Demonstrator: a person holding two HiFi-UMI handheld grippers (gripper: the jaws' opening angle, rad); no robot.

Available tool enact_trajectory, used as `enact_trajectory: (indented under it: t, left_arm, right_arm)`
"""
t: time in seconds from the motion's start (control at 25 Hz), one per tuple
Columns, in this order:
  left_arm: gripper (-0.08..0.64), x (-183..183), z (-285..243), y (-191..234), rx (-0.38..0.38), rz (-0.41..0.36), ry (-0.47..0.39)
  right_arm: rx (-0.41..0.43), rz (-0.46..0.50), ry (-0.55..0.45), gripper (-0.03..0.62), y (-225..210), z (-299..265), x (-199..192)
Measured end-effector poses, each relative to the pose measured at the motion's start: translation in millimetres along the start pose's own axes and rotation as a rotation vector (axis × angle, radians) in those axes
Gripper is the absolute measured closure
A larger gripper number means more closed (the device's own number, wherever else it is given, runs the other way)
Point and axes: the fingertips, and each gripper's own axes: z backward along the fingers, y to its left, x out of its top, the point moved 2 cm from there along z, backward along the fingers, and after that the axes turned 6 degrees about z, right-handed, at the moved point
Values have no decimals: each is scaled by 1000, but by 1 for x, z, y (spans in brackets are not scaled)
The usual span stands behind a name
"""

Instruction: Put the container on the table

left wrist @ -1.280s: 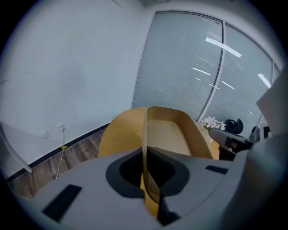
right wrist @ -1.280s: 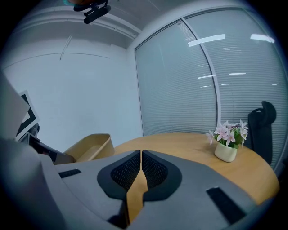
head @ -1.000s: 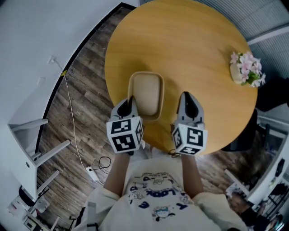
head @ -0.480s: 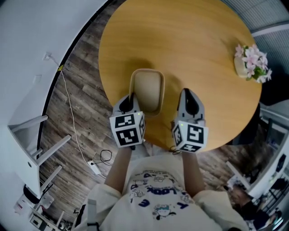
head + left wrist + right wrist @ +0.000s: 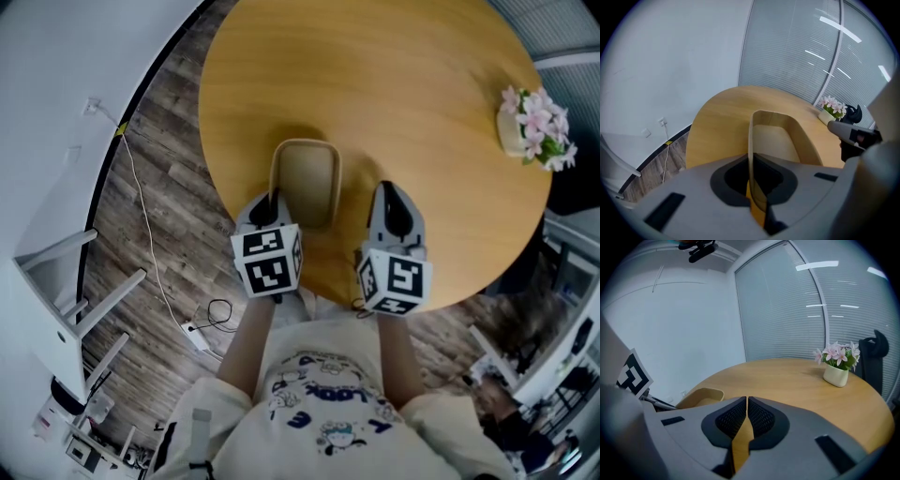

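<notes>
A tan oblong container (image 5: 306,183) sits over the near part of the round wooden table (image 5: 403,84). My left gripper (image 5: 271,208) is shut on the container's near left rim; in the left gripper view the container's (image 5: 776,138) thin wall runs between the jaws of my left gripper (image 5: 752,180). I cannot tell whether the container's base touches the tabletop. My right gripper (image 5: 391,208) hovers over the table (image 5: 797,380) to the right of the container (image 5: 699,397), apart from it. In its own view my right gripper (image 5: 746,416) is shut, with nothing between the pads.
A small white pot of pink flowers (image 5: 534,122) stands at the table's far right edge, flowers (image 5: 838,363). A white cable (image 5: 141,206) trails over the wooden floor on the left. White furniture legs (image 5: 84,309) stand at the lower left. A dark chair (image 5: 874,362) is behind the flowers.
Both grippers and the container have held almost still over the near table edge; the view has shifted slightly, so the table and flowers sit a little further right and up.
</notes>
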Motion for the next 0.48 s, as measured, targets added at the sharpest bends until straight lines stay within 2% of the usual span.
enact_trajectory:
  t: [0.48]
  left_arm:
    - [554, -15, -22, 1, 14, -33, 57]
  right_arm:
    - [3, 0, 24, 581, 3, -5, -7]
